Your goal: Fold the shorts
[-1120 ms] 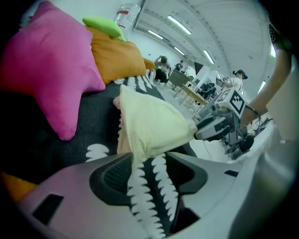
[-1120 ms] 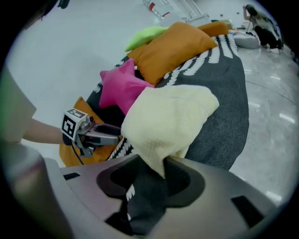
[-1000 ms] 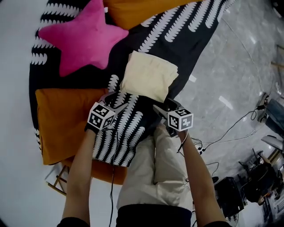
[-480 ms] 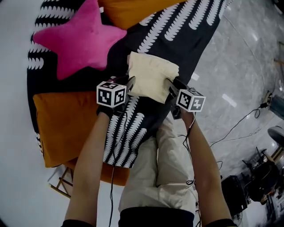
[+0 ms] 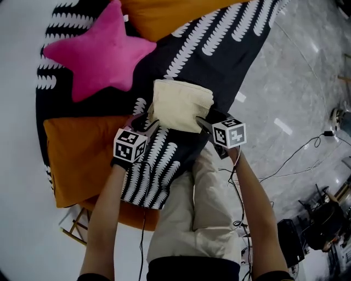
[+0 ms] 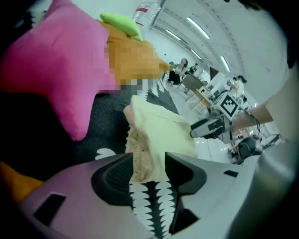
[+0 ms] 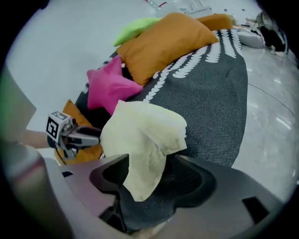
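Observation:
The cream shorts [image 5: 181, 104] lie as a folded bundle on the black blanket with white marks [image 5: 230, 49]. My left gripper [image 5: 145, 123] is at the bundle's near left corner. In the left gripper view that corner [image 6: 142, 156] sits between the jaws [image 6: 148, 162], which have just been opening and do not press it. My right gripper [image 5: 202, 122] is at the near right corner. Its jaws [image 7: 150, 164] have also just been opening, and a loose flap of the shorts [image 7: 140, 135] lies between them without being pinched.
A pink star cushion [image 5: 98, 49] lies at the far left. One orange cushion [image 5: 77, 153] is at the left and another [image 5: 164, 13] at the top. The person's beige-trousered legs [image 5: 203, 214] are below. Cables run over the grey floor [image 5: 285, 159] at the right.
Half a second ago both grippers were further up along the shorts' sides. They have drawn back to its near corners, the left one more. The bundle looks more compact.

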Demonstrator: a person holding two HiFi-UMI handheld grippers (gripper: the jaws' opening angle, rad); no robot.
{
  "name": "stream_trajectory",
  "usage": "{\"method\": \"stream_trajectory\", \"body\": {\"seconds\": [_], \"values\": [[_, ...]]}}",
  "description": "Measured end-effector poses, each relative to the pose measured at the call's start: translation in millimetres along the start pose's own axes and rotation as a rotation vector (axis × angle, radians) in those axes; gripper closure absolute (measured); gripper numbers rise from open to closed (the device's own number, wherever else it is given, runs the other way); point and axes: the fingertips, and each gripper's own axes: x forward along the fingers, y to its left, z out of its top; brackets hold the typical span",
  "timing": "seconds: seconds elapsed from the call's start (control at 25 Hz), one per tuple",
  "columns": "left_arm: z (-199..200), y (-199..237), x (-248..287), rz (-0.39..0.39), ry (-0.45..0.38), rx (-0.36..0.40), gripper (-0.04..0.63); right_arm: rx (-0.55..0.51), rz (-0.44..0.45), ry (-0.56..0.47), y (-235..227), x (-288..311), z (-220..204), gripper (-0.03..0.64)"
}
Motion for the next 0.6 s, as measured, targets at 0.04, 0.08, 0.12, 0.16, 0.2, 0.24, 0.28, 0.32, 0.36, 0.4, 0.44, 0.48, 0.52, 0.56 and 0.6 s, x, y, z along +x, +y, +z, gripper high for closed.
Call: {"method": "stream_trajectory", "body": {"seconds": [0.04,0.08,0.12,0.16,0.2,0.24,0.28,0.32,0.36,0.4,0.44,0.48,0.52,0.56,0.6], "values": [[6,4,-6,0.024,-0.002,0.074,0.363,-0.056,-0.014,0.014,1,-4,0,0.298],[18,5,-13,0.036,-0.015,0.159,0.357,-0.135,-0.035,0.01,2,-11,3,0.293],[33,1,-19,0.034,-0.036,0.248,0.357,-0.227,-0.061,-0.008,3,-20,10,0.278],[51,-7,-21,0.02,-0.054,0.339,0.359,-0.32,-0.082,-0.032,5,-28,20,0.272],[66,-17,-18,-0.005,-0.058,0.439,0.355,-0.411,-0.094,-0.053,9,-34,29,0.256],[77,-28,-10,-0.038,-0.04,0.558,0.326,-0.498,-0.093,-0.061,14,-35,35,0.233],[82,-37,1,-0.077,-0.002,0.698,0.284,-0.582,-0.08,-0.055,20,-32,39,0.214],[81,-43,12,-0.123,0.053,0.849,0.273,-0.662,-0.06,-0.036,27,-26,39,0.189],[73,-45,24,-0.171,0.123,1.0,0.268,-0.74,-0.041,-0.008,35,-16,39,0.168],[60,-41,36,-0.209,0.207,1.141,0.254,-0.815,-0.028,0.025,41,-5,36,0.154],[44,-31,48,-0.223,0.291,1.263,0.231,-0.882,-0.024,0.063,43,8,31,0.136],[30,-17,57,-0.216,0.356,1.357,0.204,-0.938,-0.028,0.106,42,21,24,0.107],[19,-4,64,-0.201,0.389,1.414,0.199,-0.98,-0.038,0.151,40,35,15,0.07],[9,5,68,-0.192,0.391,1.433,0.195,-1.011,-0.047,0.191,38,48,5,0.038],[1,10,69,-0.19,0.377,1.424,0.19,-1.03,-0.053,0.218,37,59,-4,0.035]]}}
